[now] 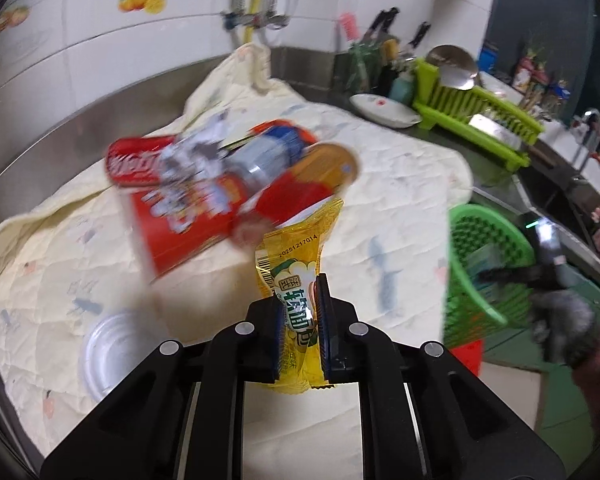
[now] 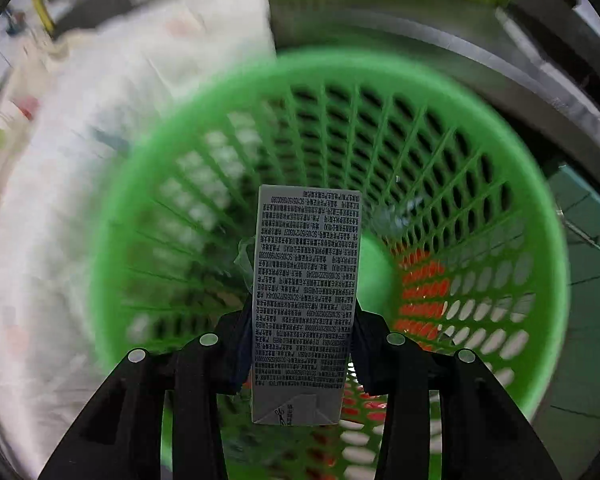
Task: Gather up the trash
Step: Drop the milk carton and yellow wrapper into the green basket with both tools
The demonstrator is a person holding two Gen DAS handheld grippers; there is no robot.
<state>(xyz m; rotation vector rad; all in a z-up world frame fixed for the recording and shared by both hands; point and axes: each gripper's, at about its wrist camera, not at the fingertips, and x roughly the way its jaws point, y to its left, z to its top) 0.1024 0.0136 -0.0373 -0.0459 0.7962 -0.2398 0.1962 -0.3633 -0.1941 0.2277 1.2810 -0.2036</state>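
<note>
Here the grey printed drink carton, a slim box covered in small text, is clamped upright between the fingers of the right tool and hangs directly over the open mouth of the round green plastic lattice basket. The basket seems to hold a scrap of clear film and little else, though blur makes its bottom hard to read. So the step in hand on this side is the drop: the carton is placed and not yet let go. The next move calls only for parting the fingers while the carton stays inside the rim, so it falls in rather than catching on the wall.

Meanwhile the left tool is clamped on a yellow crinkly plastic snack wrapper, which stands up between its blue-edged pads, above the cream quilted cloth that covers the desk. That wrapper must travel to the right, where the basket stands just beyond the cloth's edge, with a gloved hand carrying the other tool over it.

More trash waits on the cloth: a red drinks can, a red cardboard snack box and a blue-and-silver can piled at the far side, and a white round plastic lid near left.
</note>
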